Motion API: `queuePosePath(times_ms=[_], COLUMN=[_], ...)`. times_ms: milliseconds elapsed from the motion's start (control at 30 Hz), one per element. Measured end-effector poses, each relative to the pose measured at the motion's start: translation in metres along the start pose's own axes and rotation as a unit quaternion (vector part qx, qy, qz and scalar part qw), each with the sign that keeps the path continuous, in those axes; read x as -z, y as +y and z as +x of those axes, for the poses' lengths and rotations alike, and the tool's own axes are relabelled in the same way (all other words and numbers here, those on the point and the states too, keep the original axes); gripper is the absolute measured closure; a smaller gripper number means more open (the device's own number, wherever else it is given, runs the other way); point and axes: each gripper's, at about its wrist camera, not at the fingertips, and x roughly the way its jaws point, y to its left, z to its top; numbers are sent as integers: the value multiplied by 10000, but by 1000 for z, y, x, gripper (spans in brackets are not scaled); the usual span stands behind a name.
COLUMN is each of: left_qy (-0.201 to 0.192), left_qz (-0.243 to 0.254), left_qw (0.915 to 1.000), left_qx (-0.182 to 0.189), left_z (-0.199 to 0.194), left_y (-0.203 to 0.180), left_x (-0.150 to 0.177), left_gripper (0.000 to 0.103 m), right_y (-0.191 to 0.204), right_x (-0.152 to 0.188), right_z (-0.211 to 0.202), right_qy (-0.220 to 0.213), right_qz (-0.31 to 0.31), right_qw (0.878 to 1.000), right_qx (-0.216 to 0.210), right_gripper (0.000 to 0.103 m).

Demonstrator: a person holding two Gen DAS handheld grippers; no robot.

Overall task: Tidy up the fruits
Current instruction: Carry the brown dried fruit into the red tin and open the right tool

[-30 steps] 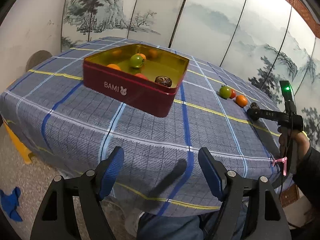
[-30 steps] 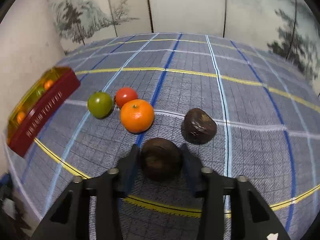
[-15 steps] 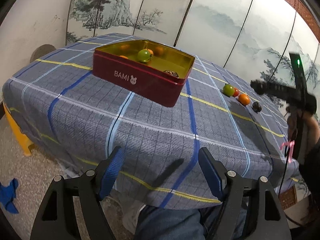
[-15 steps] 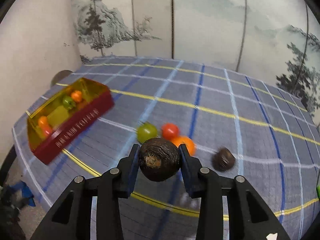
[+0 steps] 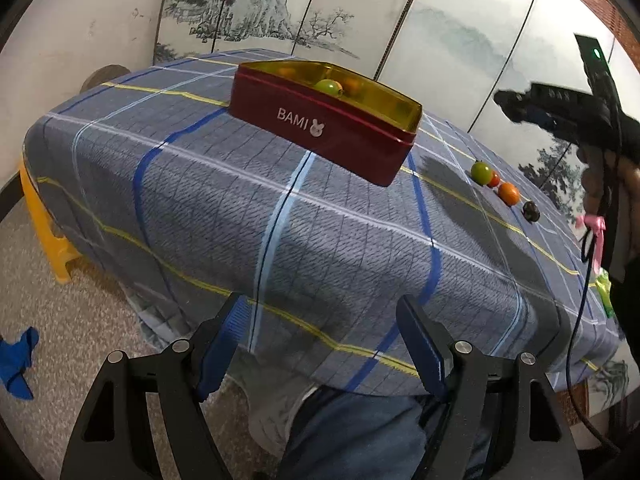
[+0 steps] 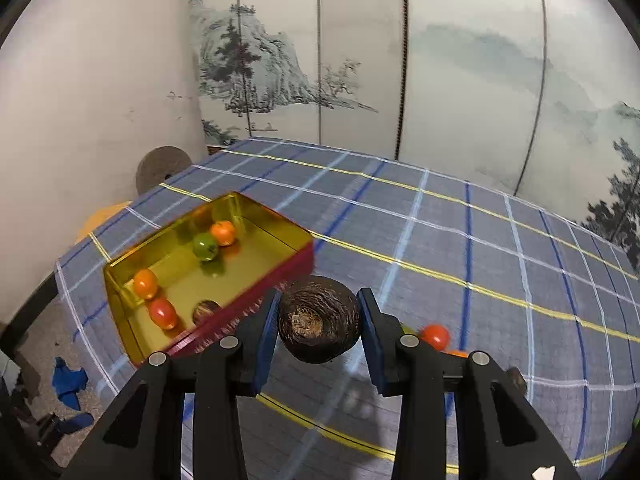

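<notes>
Blue-padded, our right gripper (image 6: 319,326) is clamping a dark wrinkled fruit (image 6: 318,324) in the air above the plaid tablecloth (image 6: 460,264). Our left gripper (image 5: 322,346) is hanging with its jaws apart and empty at the table's near edge. Beyond, the red tin (image 6: 276,276) is holding five fruits; four more (image 5: 505,191) are lying on the cloth.

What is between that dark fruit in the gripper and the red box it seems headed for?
Nothing visible. The right gripper holds the dark fruit in the air, and the red box lies open-topped to its left, with only bare tablecloth between. The fruits already inside leave free floor.
</notes>
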Motion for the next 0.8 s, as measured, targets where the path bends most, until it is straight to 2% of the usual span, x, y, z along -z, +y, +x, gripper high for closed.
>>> queuePosePath(times_ms=[167, 500, 800], left_qy=[43, 132, 158], left_qz=[-74, -156, -254], left_qw=[10000, 9998, 9993], left_qx=[-50, -70, -217], left_z=[0, 4, 0], left_y=[7, 17, 25], left_x=[6, 9, 14], left_gripper=[26, 26, 26], right_y=[20, 71, 104], right_x=[-8, -16, -16], right_z=[13, 35, 71], right_qy=[57, 191, 528], right_qz=[-34, -493, -626], right_qw=[9999, 9979, 9953], right_qx=[-146, -363, -526], right_gripper=[68, 68, 68])
